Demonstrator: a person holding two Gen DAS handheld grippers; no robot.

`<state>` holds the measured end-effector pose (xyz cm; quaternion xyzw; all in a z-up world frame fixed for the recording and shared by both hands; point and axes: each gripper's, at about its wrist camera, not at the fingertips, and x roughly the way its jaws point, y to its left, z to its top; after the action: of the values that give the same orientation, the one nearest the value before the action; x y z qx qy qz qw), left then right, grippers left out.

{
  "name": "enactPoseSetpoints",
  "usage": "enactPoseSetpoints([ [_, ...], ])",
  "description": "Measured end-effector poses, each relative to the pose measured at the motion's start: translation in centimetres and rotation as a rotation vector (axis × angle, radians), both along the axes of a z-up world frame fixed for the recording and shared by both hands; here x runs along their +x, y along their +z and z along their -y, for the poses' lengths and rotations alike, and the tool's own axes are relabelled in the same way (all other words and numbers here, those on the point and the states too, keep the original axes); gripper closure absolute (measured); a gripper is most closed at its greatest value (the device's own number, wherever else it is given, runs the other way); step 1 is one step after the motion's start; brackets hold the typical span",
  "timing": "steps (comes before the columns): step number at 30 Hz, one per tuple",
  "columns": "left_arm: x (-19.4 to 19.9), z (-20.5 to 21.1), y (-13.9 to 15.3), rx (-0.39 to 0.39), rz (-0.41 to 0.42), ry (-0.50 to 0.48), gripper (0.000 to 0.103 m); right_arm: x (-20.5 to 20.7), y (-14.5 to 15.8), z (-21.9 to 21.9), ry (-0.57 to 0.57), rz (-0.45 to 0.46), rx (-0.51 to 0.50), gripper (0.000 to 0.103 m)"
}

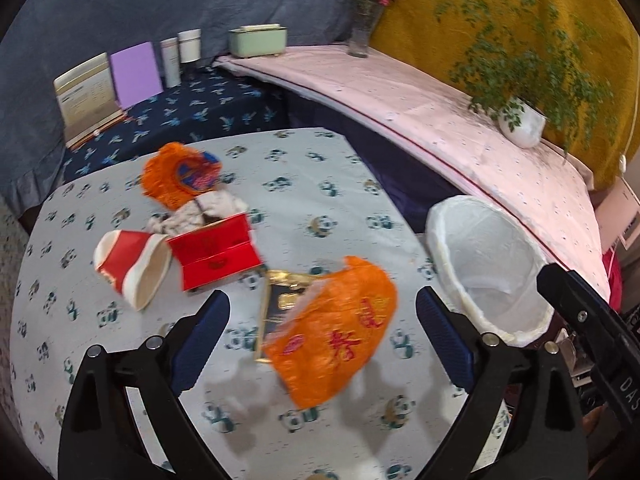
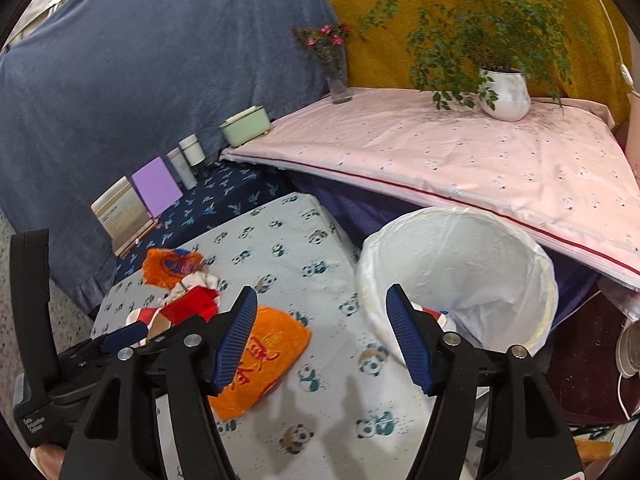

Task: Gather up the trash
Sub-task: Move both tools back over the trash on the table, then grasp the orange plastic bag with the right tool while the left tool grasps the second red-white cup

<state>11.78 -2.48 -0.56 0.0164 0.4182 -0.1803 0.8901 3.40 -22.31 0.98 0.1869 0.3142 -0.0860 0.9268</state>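
On the panda-print tablecloth [image 1: 304,184] lie several pieces of trash. Nearest is an orange wrapper [image 1: 336,332] [image 2: 264,360] that partly covers a gold box [image 1: 280,304]. Behind them are a red box [image 1: 216,256], a tipped red-and-white paper cup [image 1: 132,268], crumpled tissue [image 1: 200,212] and a second orange wrapper [image 1: 180,176]. My left gripper [image 1: 324,336] is open above the near wrapper, and its pads do not touch it. My right gripper [image 2: 322,336] is open and empty by the rim of the white-lined bin [image 2: 460,264] [image 1: 488,264]. A red-and-white scrap [image 2: 436,316] lies inside the bin.
The bin stands off the table's right edge. Behind it a pink-covered shelf [image 2: 460,152] carries a potted plant [image 2: 504,92] and a flower vase [image 2: 336,76]. A dark blue ledge holds books [image 1: 104,84], jars [image 1: 180,56] and a green box [image 1: 258,40].
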Motion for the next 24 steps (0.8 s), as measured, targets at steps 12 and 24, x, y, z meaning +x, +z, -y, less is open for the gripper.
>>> enactPoseSetpoints([
  [12,1.3,-9.0,-2.4,0.006,-0.050,0.187,0.012,2.1,-3.1,-6.0,0.094,-0.086,0.002,0.031],
  [24,2.5,-14.0,-5.3,0.064,-0.068,0.301,0.009,4.7,-7.3,-9.9,0.103,-0.189,0.027,0.020],
])
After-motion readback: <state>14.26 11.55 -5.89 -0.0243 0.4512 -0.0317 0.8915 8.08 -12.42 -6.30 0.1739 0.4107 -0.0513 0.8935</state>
